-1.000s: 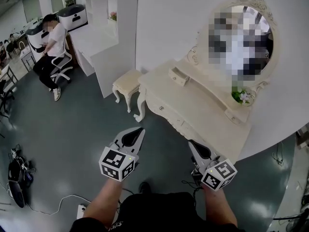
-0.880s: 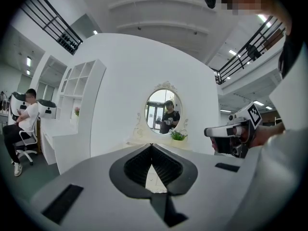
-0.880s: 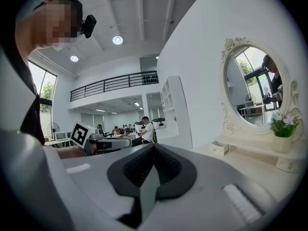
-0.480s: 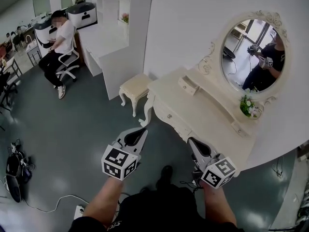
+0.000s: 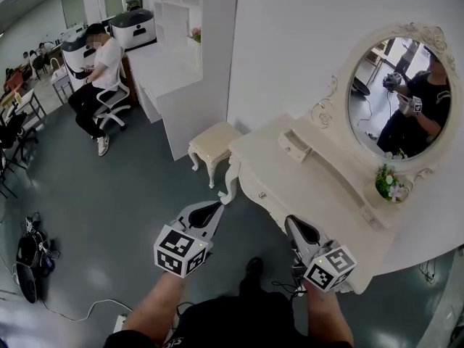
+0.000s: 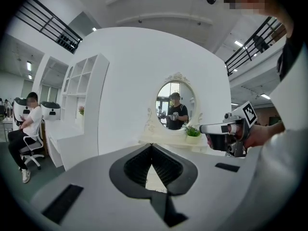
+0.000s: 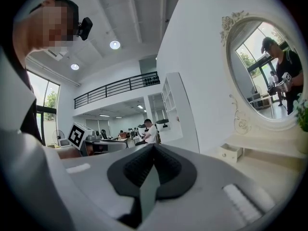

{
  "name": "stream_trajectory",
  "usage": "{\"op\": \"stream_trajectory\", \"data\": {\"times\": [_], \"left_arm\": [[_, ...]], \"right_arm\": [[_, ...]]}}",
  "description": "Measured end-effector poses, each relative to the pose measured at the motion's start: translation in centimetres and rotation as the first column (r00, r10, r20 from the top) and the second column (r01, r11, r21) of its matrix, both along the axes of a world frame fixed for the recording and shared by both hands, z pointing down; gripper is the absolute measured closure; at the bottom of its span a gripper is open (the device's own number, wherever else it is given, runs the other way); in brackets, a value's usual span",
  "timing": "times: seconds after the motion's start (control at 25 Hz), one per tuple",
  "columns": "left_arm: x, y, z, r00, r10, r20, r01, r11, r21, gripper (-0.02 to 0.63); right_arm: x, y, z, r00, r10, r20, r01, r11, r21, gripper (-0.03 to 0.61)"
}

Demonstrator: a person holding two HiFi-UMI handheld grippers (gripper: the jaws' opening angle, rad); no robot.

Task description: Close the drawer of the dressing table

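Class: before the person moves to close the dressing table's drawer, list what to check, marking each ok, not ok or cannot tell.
1. Drawer in view, sticking out: ok.
2. Left claw shut, empty: ok.
3. Right claw shut, empty: ok.
4. Claws at the drawer: not ok, both short of the table.
5. Stool clear of the way: ok.
6. Drawer's inside free: cannot tell.

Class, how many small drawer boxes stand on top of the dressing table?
2: one drawer box at the end nearer the stool, the other beside the flowers. None seems hidden.
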State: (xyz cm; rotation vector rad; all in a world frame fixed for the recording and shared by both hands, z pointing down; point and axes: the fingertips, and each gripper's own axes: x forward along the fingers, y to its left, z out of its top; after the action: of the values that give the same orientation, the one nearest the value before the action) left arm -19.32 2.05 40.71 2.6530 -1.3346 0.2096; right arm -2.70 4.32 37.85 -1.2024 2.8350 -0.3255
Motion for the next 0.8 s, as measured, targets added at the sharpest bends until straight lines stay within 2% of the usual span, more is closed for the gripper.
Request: {"op": "stream_trajectory", "data": {"times": [0.28,0.56,0.8], "left_arm": [[2.2,-7.7,0.7,0.999,-0.044,-0.002,0.044,0.998,-0.043,0.609],[6.4,-14.9,0.1,0.998,-0.062,0.022,0.063,0.996,-0.055,0.609],[10.1,-19.1,-0.1,0.998,-0.053,0.019,0.054,0.997,-0.050,0.609]], "right_arm": [[2.6,-7.7,1.4,0.999,-0.038,0.023,0.039,0.998,-0.041,0.568],[6.2,-15.2,1.0,0.996,-0.078,0.039,0.080,0.996,-0.045,0.568],[7.9,-19.5,0.8,0.993,-0.115,0.022,0.116,0.993,-0.039,0.568]]}}
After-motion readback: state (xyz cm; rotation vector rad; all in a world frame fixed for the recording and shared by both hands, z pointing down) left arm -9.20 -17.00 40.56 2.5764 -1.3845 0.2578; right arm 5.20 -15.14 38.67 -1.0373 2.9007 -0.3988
